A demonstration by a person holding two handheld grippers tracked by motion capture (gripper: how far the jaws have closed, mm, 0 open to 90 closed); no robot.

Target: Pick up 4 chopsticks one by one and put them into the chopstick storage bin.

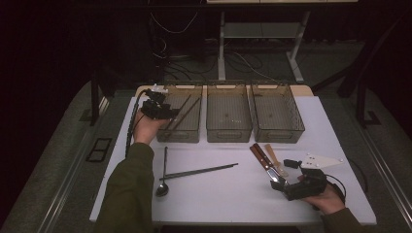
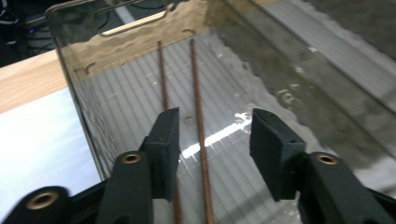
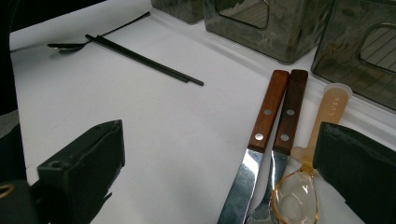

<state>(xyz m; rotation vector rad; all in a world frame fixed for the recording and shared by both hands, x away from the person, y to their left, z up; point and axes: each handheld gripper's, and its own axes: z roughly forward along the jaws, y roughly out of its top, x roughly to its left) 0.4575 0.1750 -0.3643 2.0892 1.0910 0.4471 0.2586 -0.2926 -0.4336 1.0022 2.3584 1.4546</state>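
My left gripper [image 1: 163, 110] hangs over the left clear bin [image 1: 179, 136], its jaws open [image 2: 215, 140]. Two thin brown chopsticks [image 2: 196, 93] lie side by side on that bin's ribbed floor, below the gap between the pads, untouched. Low at the front right of the table, my right gripper [image 1: 286, 180] is open too [image 3: 224, 154]. Just ahead of it lie two wooden-handled knives [image 3: 268, 116] side by side and an amber plastic spoon [image 3: 327, 112]. Their blades and the spoon bowl reach in between the wide jaws, but neither pad presses on them.
Three clear bins stand in a row at the back, the middle one [image 1: 228, 134] and the right one [image 1: 279, 136] holding nothing I can make out. A pair of black chopsticks [image 1: 199, 171] and a dark spoon [image 1: 163, 174] lie on the white tabletop [image 1: 218, 199].
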